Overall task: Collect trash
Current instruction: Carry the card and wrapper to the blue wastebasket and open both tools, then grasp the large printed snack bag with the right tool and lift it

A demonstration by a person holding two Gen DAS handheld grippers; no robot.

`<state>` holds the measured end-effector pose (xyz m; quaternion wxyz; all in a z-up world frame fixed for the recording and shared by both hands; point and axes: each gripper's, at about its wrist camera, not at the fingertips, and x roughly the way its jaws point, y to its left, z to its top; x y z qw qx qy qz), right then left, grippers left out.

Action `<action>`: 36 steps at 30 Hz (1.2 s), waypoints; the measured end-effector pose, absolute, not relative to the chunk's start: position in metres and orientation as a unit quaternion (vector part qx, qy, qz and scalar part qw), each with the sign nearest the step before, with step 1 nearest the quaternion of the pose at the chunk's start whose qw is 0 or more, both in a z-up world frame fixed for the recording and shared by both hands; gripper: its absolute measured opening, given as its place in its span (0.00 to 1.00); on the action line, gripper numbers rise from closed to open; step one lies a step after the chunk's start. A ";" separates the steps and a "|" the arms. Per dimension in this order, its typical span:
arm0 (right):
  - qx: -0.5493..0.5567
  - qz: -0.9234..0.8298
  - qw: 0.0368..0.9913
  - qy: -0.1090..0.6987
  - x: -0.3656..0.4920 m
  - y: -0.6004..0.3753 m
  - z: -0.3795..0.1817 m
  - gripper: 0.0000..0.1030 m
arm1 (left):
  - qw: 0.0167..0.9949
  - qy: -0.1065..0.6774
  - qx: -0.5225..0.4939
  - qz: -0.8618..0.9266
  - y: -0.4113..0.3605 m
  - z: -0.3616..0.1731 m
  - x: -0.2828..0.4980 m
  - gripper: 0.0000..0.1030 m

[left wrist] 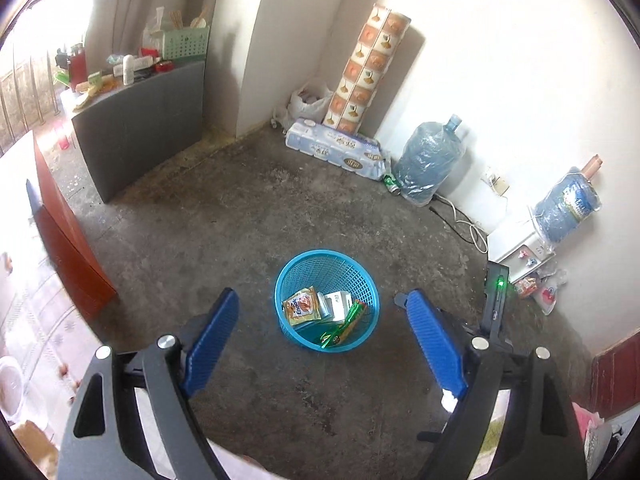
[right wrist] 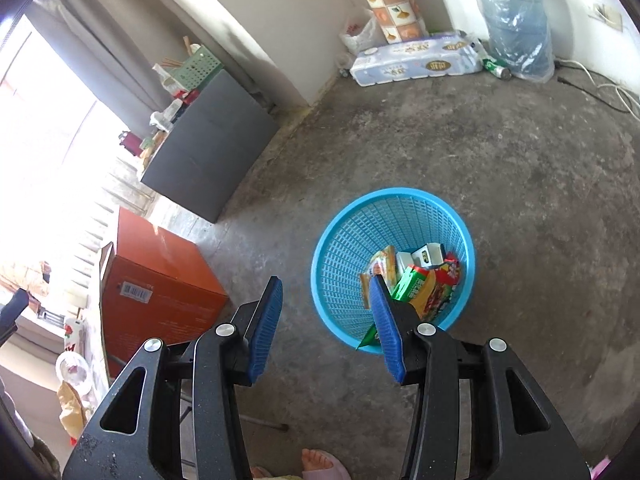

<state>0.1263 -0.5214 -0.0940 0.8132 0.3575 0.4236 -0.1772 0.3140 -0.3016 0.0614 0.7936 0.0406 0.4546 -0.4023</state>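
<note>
1. Left wrist view: the grey concrete floor (left wrist: 248,216) fills most of the frame, stained and bare around the middle.
2. A dark grey cabinet (left wrist: 140,128) stands against the far wall, its top crowded with bottles and a green perforated bin.
3. An orange-brown box (right wrist: 160,284) sits on the floor near the bright doorway, left of the basket in the right wrist view.
4. A plastic-wrapped water jug (left wrist: 430,160) leans at the wall, with a long pack of tissue rolls (left wrist: 336,148) lying beside it.
5. The blue mesh basket (left wrist: 304,264) stands upright on the floor, well apart from the walls.
6. The left gripper (left wrist: 320,308) hangs above the basket with its blue pads spread wide and nothing between them.
7. The right gripper (right wrist: 326,292) is released too, jaws parted about halfway and empty; its right pad overlaps the basket's near rim in the picture.
8. The trash lies inside the basket: a yellow snack packet (left wrist: 302,306), a white carton (left wrist: 338,304) and a green and red wrapper (right wrist: 432,292), piled together at the bottom.
9. Toes in a pink slipper (right wrist: 320,464) show at the bottom edge.
</note>
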 end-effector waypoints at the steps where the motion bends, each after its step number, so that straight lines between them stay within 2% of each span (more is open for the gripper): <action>1: 0.351 -0.168 0.819 0.421 0.124 -0.514 -0.085 0.44 | 0.799 0.445 0.041 -0.402 -0.281 0.073 0.308 0.82; 6: 0.320 -0.099 0.848 0.410 0.104 -0.464 -0.044 0.55 | 0.839 0.397 0.029 -0.371 -0.162 0.113 0.272 0.82; 10: 0.311 -0.016 0.852 0.421 0.093 -0.414 -0.028 0.61 | 0.875 0.373 -0.003 -0.308 -0.063 0.116 0.243 0.82; 16: 0.332 0.115 0.833 0.426 0.100 -0.341 -0.016 0.63 | 0.903 0.368 -0.060 -0.213 0.041 0.087 0.191 0.82; 22: 0.317 0.217 0.813 0.437 0.140 -0.261 -0.016 0.63 | 0.907 0.377 -0.076 -0.169 0.080 0.041 0.151 0.81; 27: 0.316 0.221 0.792 0.473 0.164 -0.210 -0.037 0.53 | 0.900 0.402 -0.057 -0.157 0.076 0.004 0.143 0.66; 32: 0.296 0.189 0.785 0.510 0.172 -0.183 -0.048 0.46 | 0.891 0.427 -0.056 -0.143 0.082 -0.024 0.149 0.44; 36: 0.297 0.213 0.779 0.509 0.167 -0.171 -0.043 0.41 | 0.878 0.449 -0.075 -0.147 0.090 -0.045 0.155 0.35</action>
